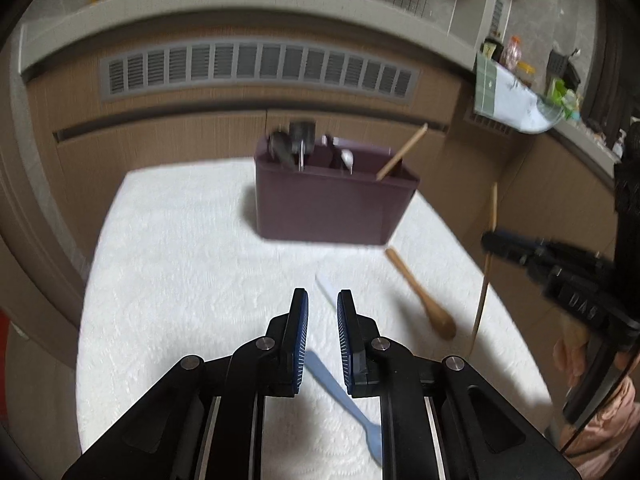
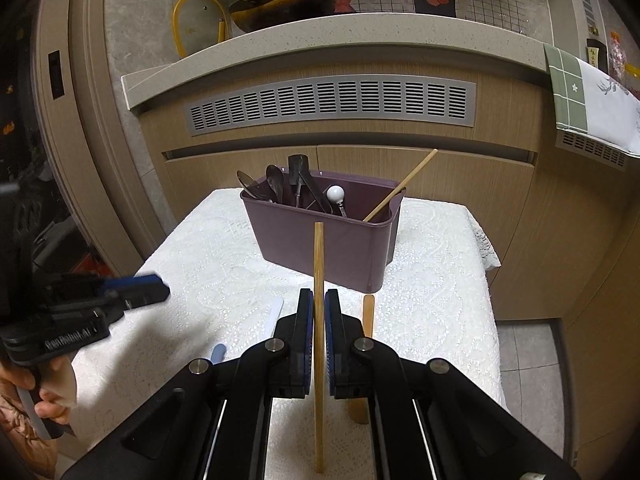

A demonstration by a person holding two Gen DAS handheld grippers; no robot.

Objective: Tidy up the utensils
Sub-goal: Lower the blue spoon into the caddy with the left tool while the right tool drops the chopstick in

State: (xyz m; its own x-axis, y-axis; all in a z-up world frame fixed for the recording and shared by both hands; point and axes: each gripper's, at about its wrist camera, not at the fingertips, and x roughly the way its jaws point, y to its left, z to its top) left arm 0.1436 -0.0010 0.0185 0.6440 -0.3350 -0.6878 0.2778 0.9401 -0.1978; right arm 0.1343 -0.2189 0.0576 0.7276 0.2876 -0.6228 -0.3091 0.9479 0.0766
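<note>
**White lace bench, one chopstick in the tongs**

Kitchen cabinets with a long vent grille sit behind the white lace-covered bench (image 2: 440, 288). Right tongs (image 2: 319, 308) are clenched on a wooden chopstick (image 2: 318, 264), held nearly upright, its lower end running down out of sight between the arms. Left tongs (image 1: 322, 312) are nearly shut around a pale blue plastic utensil (image 1: 340, 392); it runs between the pads, but I honestly can't tell if they're pressing on it, and its head is cut off behind the right finger. Just beside them lies a wooden spoon (image 1: 424, 296), flat on the cloth. Farther back stands the purple caddy (image 2: 320, 240), holding dark spoons, something white-knobbed and another chopstick (image 2: 400, 192) leaning out. The left view's blurry.
</note>
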